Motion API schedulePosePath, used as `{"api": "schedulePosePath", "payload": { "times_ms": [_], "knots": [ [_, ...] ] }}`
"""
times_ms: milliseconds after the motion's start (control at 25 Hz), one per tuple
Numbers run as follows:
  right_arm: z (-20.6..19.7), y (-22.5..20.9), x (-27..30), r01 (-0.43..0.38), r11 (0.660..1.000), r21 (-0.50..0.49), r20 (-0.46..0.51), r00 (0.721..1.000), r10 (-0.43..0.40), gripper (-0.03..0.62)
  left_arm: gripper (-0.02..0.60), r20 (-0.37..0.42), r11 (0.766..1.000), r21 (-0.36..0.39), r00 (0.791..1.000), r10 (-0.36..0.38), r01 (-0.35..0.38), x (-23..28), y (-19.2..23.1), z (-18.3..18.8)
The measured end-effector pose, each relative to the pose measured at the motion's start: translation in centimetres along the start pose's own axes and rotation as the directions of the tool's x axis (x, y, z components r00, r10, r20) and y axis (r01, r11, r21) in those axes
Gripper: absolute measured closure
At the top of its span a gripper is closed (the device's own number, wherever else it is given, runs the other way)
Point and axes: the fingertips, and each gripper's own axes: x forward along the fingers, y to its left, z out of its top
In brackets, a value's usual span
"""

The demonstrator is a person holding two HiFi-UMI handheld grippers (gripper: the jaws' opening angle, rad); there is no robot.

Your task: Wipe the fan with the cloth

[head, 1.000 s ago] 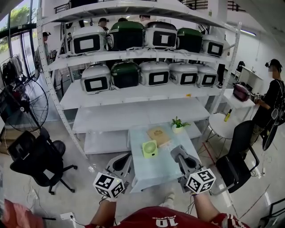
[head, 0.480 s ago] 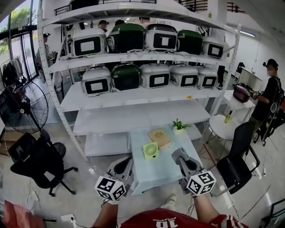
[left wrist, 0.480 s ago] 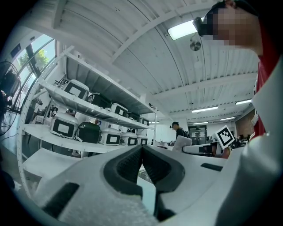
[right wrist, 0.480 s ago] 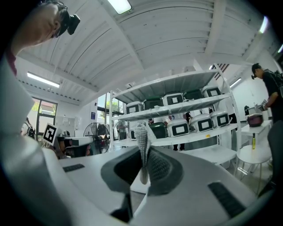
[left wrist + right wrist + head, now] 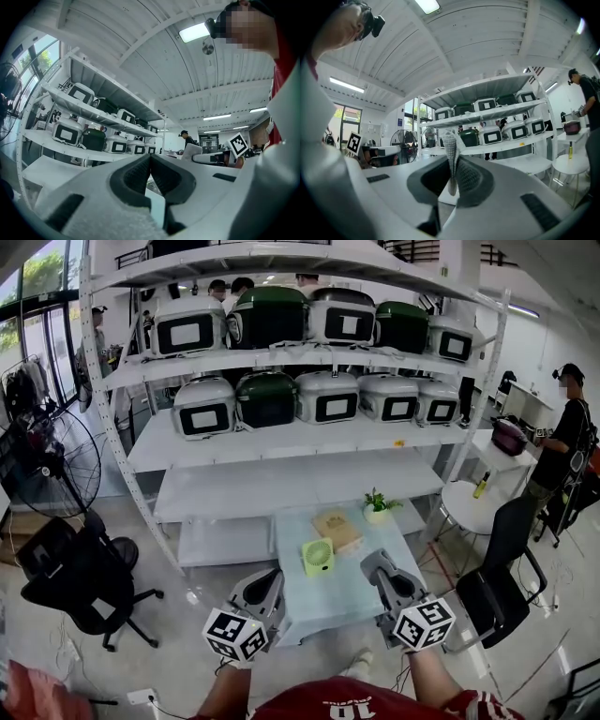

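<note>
A small green fan (image 5: 317, 556) stands upright near the middle of the pale low table (image 5: 309, 601). Behind it lies a tan square, seemingly the folded cloth (image 5: 336, 527). My left gripper (image 5: 266, 581) hovers at the table's near left corner, shut and holding nothing. My right gripper (image 5: 376, 565) is over the table's near right part, to the right of the fan, also shut and holding nothing. In the left gripper view the left gripper (image 5: 150, 163) has its jaws pressed together. The right gripper (image 5: 451, 161) looks the same in its own view. Neither gripper view shows the fan or the cloth.
A small potted plant (image 5: 376, 505) sits at the table's far right corner. A white rack (image 5: 281, 442) with several cookers stands behind the table. Black office chairs stand at left (image 5: 75, 579) and right (image 5: 499, 563). A floor fan (image 5: 58, 460) and a round white table (image 5: 471, 505) flank the scene.
My left gripper has drifted right and forward, closer to the table's near left corner. The right gripper has barely moved. Both stay shut.
</note>
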Motion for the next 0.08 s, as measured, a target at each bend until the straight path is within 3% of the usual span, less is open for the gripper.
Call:
{"api": "schedulePosePath", "payload": {
  "times_ms": [80],
  "knots": [
    [-0.02, 0.05, 0.01, -0.002, 1.0, 0.0, 0.0, 1.0, 0.002, 0.576, 0.581, 0.0, 1.0, -0.002, 1.0, -0.003, 0.003, 0.08, -0.07, -0.08]
  ]
}}
